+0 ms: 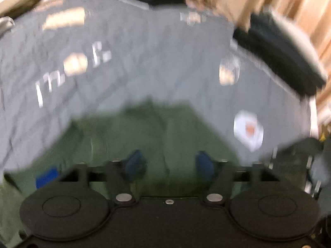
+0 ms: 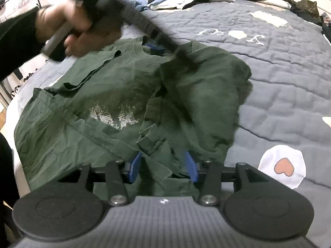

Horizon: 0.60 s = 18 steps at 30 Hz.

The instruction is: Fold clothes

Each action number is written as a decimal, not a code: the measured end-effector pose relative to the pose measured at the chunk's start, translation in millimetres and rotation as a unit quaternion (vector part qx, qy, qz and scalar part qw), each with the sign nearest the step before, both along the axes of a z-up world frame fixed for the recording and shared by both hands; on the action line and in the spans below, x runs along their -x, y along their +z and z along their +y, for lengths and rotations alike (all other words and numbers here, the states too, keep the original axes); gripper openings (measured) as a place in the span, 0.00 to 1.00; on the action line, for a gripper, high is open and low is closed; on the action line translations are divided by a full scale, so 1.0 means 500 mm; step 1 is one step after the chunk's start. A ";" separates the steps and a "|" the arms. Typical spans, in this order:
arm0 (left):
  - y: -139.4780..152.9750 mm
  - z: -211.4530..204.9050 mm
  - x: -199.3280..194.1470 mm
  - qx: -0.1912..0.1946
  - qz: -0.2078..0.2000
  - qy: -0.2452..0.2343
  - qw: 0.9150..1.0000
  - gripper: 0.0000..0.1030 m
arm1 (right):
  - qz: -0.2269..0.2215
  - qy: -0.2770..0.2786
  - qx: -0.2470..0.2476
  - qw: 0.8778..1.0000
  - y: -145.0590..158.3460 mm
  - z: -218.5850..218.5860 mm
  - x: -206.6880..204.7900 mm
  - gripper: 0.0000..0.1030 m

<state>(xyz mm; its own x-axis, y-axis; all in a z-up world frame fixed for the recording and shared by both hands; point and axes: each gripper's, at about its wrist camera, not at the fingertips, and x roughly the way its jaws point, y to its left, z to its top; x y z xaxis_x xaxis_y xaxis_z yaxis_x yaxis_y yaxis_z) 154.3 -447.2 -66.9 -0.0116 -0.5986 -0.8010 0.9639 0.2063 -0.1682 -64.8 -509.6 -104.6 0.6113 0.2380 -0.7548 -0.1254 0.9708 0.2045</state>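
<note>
Shirt (image 2: 115, 95): green, spread on the grey quilt (image 2: 279, 86) near its left edge, right side bunched.
Right gripper (image 2: 163, 165): fingers parted, shirt fabric between them.
Left gripper (image 1: 169, 162): fingers apart over the shirt; picture blurred.
Hand (image 2: 82, 26): holds the left gripper above the collar.

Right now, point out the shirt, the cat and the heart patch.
shirt (image 2: 115, 95): right wrist view, chest above the white print.
cat (image 2: 309, 9): right wrist view, its body.
heart patch (image 2: 283, 167): right wrist view, pink heart.
</note>
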 end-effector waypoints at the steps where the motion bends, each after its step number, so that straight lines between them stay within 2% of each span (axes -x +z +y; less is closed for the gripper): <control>1: 0.011 -0.018 -0.002 0.007 -0.002 -0.002 1.000 0.62 | 0.000 0.003 0.001 1.000 -0.001 0.002 -0.001 0.46; 4: 0.005 -0.085 0.012 -0.007 -0.017 -0.014 1.000 0.61 | 0.000 0.007 0.004 1.000 -0.002 0.006 -0.003 0.47; 5: -0.007 -0.098 0.016 -0.019 -0.013 -0.018 1.000 0.58 | -0.002 0.007 0.005 1.000 0.000 0.007 -0.003 0.47; 7: -0.031 -0.123 0.024 -0.044 -0.006 -0.027 0.999 0.45 | -0.009 0.008 0.004 1.000 0.006 0.008 -0.002 0.47; 8: -0.043 -0.136 0.028 -0.057 -0.003 -0.031 0.998 0.25 | -0.015 0.008 0.003 1.000 0.008 0.008 -0.001 0.47; 9: -0.056 -0.149 0.032 -0.069 0.001 -0.036 0.997 0.15 | -0.020 0.006 0.001 1.000 0.009 0.007 0.000 0.47; 11: -0.075 -0.163 0.042 -0.082 0.002 -0.047 0.996 0.12 | -0.024 0.004 -0.008 1.000 0.007 0.007 -0.001 0.47; 14: -0.060 -0.137 0.030 -0.007 0.003 -0.028 1.000 0.09 | -0.010 0.012 -0.002 1.000 -0.005 0.016 -0.005 0.47; 16: -0.047 -0.127 0.018 0.042 0.020 -0.005 0.999 0.09 | -0.016 0.015 0.005 1.000 -0.002 0.021 -0.004 0.47; 18: -0.051 -0.131 0.017 0.064 0.020 0.008 0.998 0.08 | -0.022 0.008 0.005 1.000 0.002 0.019 -0.003 0.48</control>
<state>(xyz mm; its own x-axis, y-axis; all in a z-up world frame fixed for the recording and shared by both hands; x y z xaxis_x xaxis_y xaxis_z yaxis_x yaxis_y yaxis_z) 145.9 -512.9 -92.6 -0.0314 -0.6965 -0.7169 0.9527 0.1962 -0.2323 -63.1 -500.1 -103.4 0.6397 0.2412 -0.7298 -0.1498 0.9704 0.1894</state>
